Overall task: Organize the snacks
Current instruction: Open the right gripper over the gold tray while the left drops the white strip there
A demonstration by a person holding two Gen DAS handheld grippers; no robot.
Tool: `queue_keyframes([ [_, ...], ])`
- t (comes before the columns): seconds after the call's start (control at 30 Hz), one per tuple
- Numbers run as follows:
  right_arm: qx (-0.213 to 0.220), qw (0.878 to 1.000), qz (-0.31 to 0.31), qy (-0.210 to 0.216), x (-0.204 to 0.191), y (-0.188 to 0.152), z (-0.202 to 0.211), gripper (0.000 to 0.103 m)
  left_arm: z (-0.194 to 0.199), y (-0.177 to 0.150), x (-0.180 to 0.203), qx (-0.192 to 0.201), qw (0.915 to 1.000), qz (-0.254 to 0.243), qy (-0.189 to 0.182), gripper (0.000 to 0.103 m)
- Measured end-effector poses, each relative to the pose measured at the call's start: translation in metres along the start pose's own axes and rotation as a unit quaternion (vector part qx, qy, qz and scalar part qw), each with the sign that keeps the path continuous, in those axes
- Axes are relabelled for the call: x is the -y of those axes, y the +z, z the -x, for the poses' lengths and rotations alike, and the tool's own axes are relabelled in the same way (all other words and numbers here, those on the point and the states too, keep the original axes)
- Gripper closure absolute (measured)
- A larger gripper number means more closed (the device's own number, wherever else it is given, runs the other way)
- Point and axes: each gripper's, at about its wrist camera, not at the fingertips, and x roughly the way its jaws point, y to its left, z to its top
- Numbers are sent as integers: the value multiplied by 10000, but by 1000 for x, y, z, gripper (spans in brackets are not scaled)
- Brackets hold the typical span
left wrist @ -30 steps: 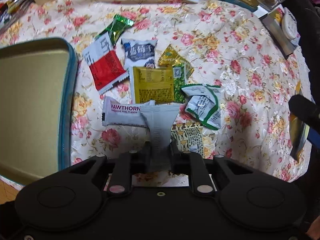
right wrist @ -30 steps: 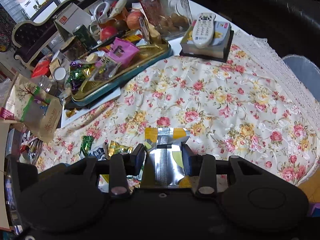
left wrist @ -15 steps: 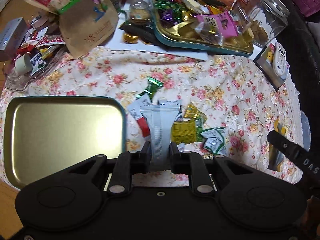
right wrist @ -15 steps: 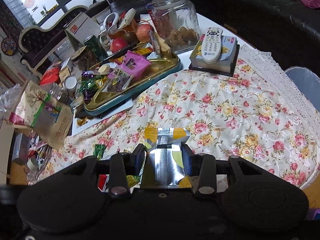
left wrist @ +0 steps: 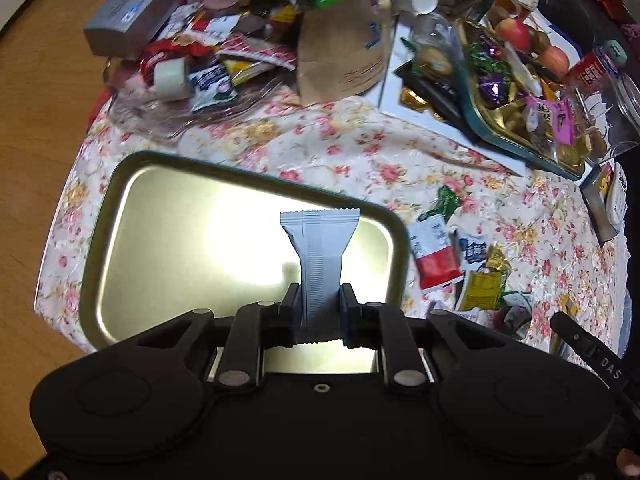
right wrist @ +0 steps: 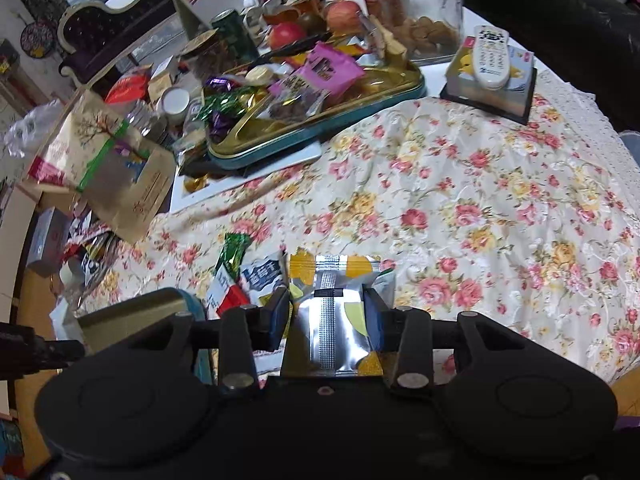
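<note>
My left gripper (left wrist: 320, 304) is shut on a grey snack packet (left wrist: 320, 248) and holds it above the empty gold tray (left wrist: 168, 240) with a teal rim. My right gripper (right wrist: 326, 312) is shut on a silver and yellow snack packet (right wrist: 332, 320), held above the floral tablecloth (right wrist: 480, 208). Several loose snack packets (left wrist: 456, 256) lie on the cloth to the right of the tray; they also show in the right wrist view (right wrist: 248, 276), just beyond my right gripper.
A second tray full of sweets (right wrist: 312, 92) stands at the back, with a glass jar (right wrist: 416, 12), apples, a remote on a box (right wrist: 492, 64) and a brown paper bag (right wrist: 104, 168). More clutter and a grey box (left wrist: 132, 12) lie beyond the gold tray.
My left gripper has risen and swung left with the grey packet, from over the loose snacks to over the gold tray. My right gripper has moved a little left toward the snacks, still holding its packet.
</note>
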Motion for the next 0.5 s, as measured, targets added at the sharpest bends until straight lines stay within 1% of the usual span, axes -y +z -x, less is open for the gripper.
queue_keyframes([
  [0.13, -123, 9998, 150, 63, -23, -6, -11, 61, 1, -4, -18, -5, 10000, 27, 62, 78],
  [0.23, -182, 9992, 330, 164, -44, -12, -15, 61, 2, -8, -24, 30, 9999, -79, 145, 78],
  [0.33, -236, 9978, 566, 269, -66, -18, -18, 61, 5, -10, -32, 86, 9999, -69, 60, 78],
  [0.5, -373, 9944, 813, 556, -101, -28, -22, 60, 2, -11, -43, -30, 9999, 99, 28, 77],
])
